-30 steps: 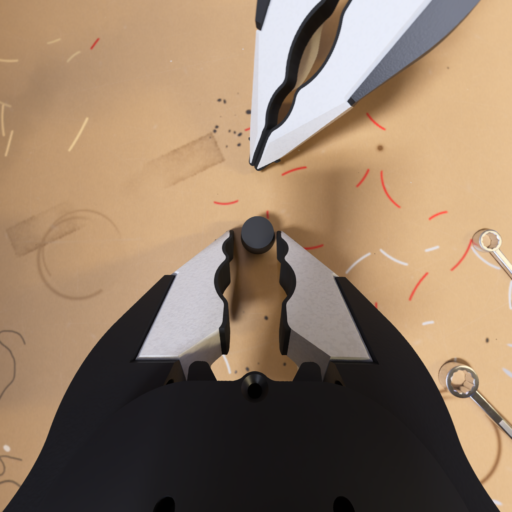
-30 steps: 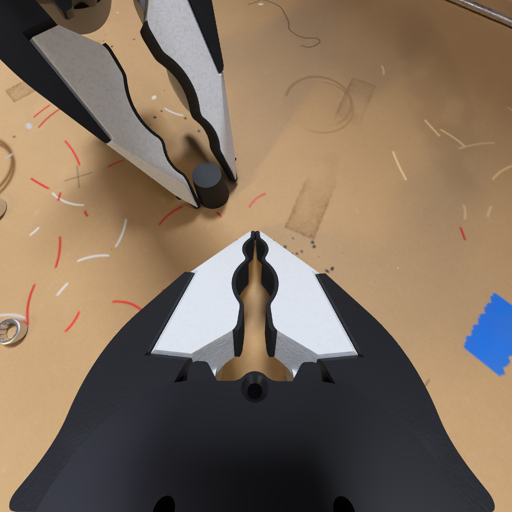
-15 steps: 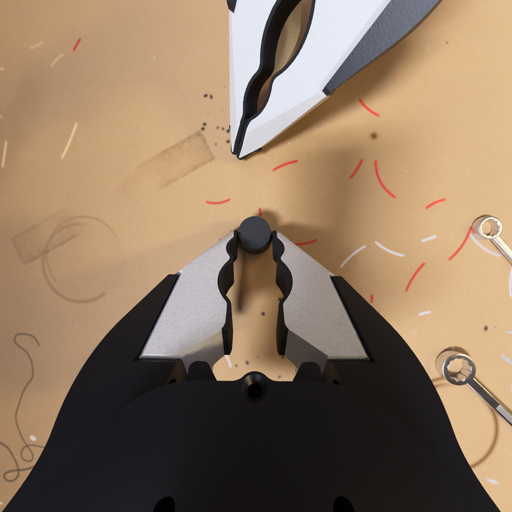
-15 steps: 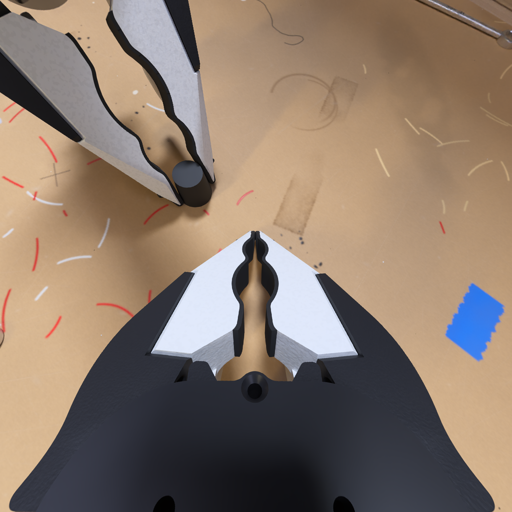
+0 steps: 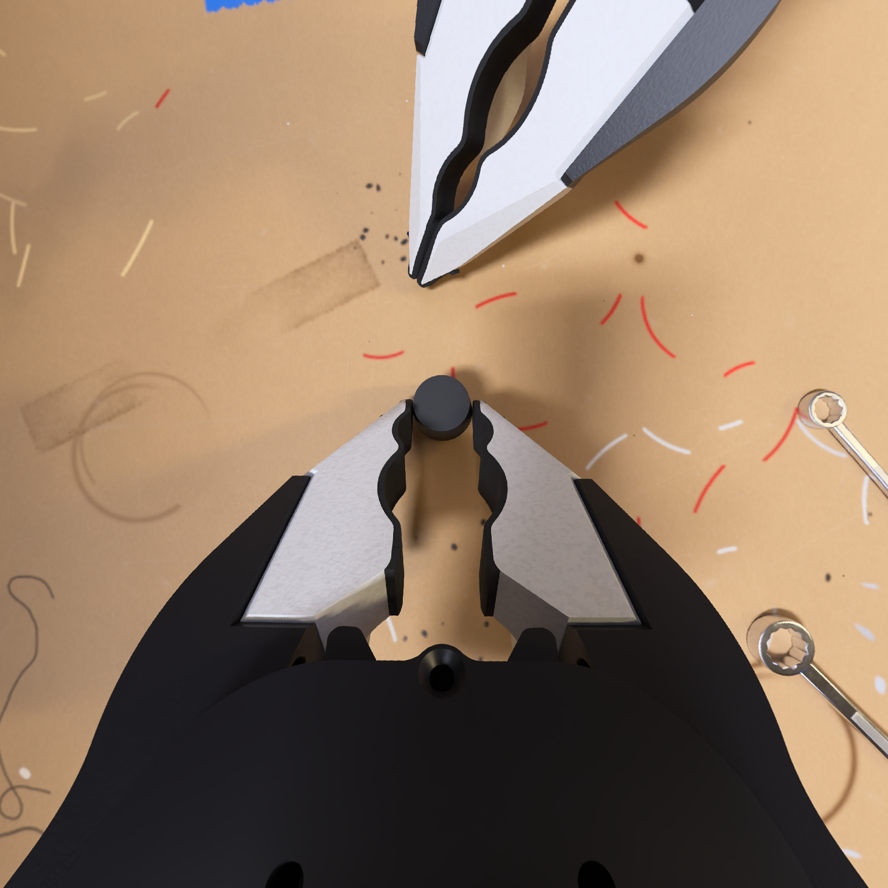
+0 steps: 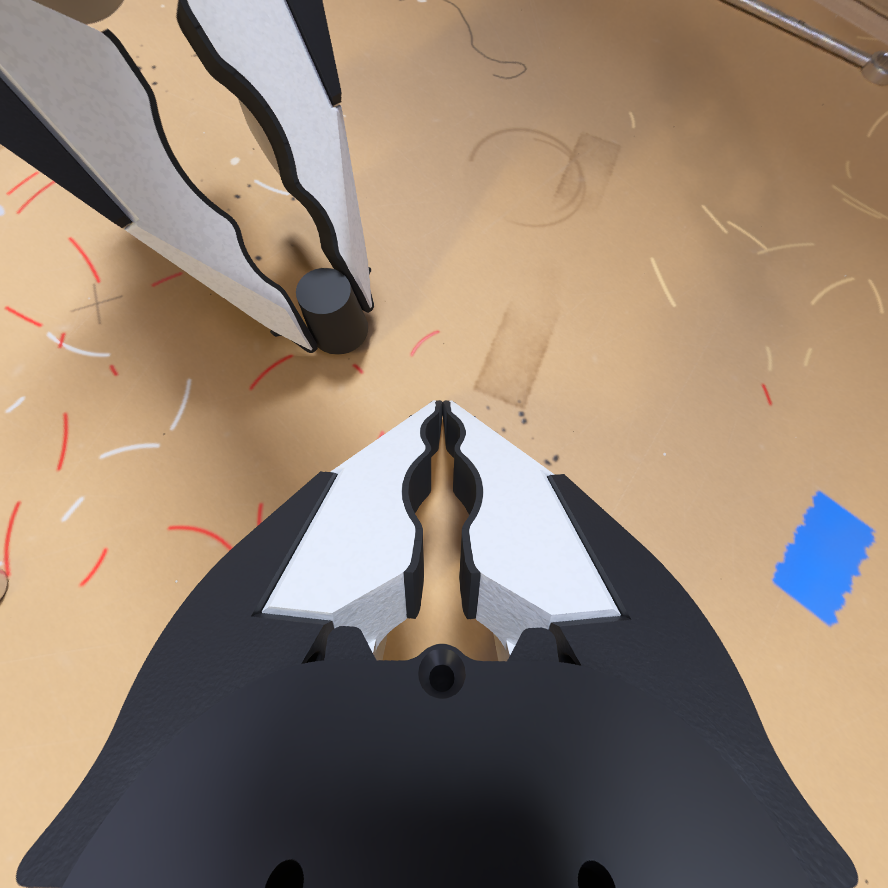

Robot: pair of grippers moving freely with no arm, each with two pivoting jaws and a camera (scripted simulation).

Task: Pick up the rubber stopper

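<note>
A: Finish of the rubber stopper [image 5: 441,403]?

B: Matt dark grey, smooth, no gloss on its flat top.

A: The left claw [image 5: 442,414]?

B: Matt black shell; its fingers [image 5: 336,524] carry pale, finely grained plates edged with black, rubber-like pads. The right claw [image 6: 441,404] has a faintly textured charcoal shell and smoother white plates.

A: The surface [image 5: 192,192]?

B: Tan, matt, board-like, scuffed and marked. The wrenches [image 5: 788,646] are polished, reflective metal. The blue patch [image 6: 822,557] looks flat and matt.

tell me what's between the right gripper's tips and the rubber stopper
Nothing solid: in the left wrist view only bare board with thin red marks separates the right gripper from the rubber stopper.
</note>
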